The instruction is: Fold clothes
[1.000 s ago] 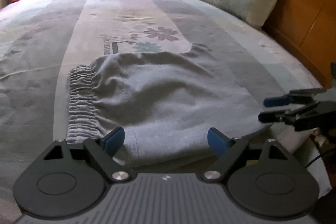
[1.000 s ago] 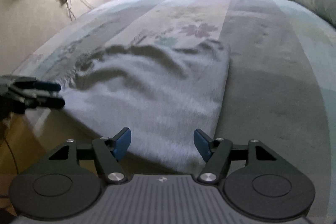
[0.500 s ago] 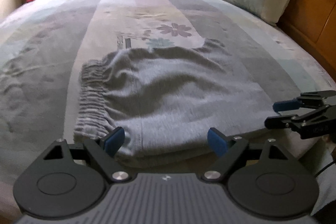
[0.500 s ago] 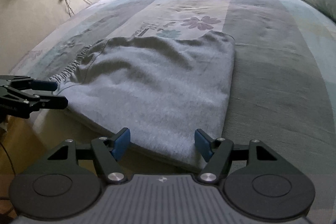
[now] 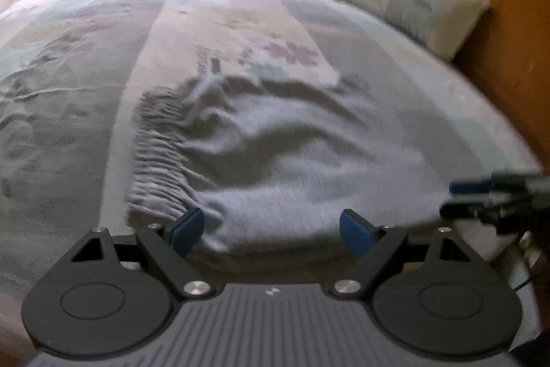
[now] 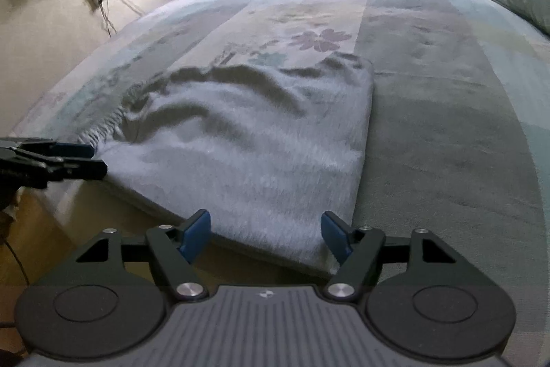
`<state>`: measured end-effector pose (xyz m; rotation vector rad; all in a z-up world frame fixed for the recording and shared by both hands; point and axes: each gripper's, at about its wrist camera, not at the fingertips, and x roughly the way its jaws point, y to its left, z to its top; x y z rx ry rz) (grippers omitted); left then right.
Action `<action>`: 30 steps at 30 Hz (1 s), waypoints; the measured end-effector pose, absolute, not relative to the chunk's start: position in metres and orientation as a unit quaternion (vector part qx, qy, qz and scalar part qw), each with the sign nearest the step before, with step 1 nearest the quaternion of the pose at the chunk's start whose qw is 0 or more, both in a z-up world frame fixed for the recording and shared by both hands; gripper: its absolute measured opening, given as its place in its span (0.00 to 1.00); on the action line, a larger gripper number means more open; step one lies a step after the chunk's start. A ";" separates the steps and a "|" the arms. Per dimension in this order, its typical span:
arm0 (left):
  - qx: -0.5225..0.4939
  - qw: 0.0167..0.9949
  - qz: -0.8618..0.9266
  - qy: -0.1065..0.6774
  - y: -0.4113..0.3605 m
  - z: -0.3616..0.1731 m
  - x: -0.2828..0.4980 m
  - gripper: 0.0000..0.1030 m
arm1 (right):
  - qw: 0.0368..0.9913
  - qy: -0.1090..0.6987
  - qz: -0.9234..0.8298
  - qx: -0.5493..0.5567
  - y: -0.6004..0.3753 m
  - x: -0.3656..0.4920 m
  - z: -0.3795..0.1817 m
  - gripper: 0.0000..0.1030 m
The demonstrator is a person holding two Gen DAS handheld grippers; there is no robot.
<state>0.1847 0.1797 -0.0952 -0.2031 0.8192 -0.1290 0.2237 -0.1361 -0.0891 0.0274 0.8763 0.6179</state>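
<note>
Right tool (image 6: 263, 234) (open) over shorts' (image 6: 247, 143) edge

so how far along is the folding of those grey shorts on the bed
Partly done, it seems: the grey shorts lie doubled over near the bed's edge, elastic waistband at one side, though the cloth is rippled. Nothing is in hand: the left tool is open over the near hem, and the right tool has just been opening, its pads clear of the fabric. Smoothing and probably another fold remain.
</note>
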 end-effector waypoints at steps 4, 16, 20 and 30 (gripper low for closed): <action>-0.152 0.916 -0.026 0.370 0.218 -0.088 0.187 0.84 | 0.856 0.420 0.292 0.067 -0.152 0.233 -0.086 0.83; -0.313 0.861 -0.015 0.399 0.282 -0.135 0.220 0.83 | 0.836 0.448 0.280 0.146 -0.178 0.255 -0.102 0.87; -0.317 0.852 -0.017 0.416 0.288 -0.147 0.233 0.84 | 0.831 0.453 0.284 0.155 -0.181 0.259 -0.107 0.88; -0.288 0.853 -0.046 0.432 0.288 -0.144 0.273 0.91 | 0.827 0.463 0.275 0.162 -0.181 0.267 -0.115 0.89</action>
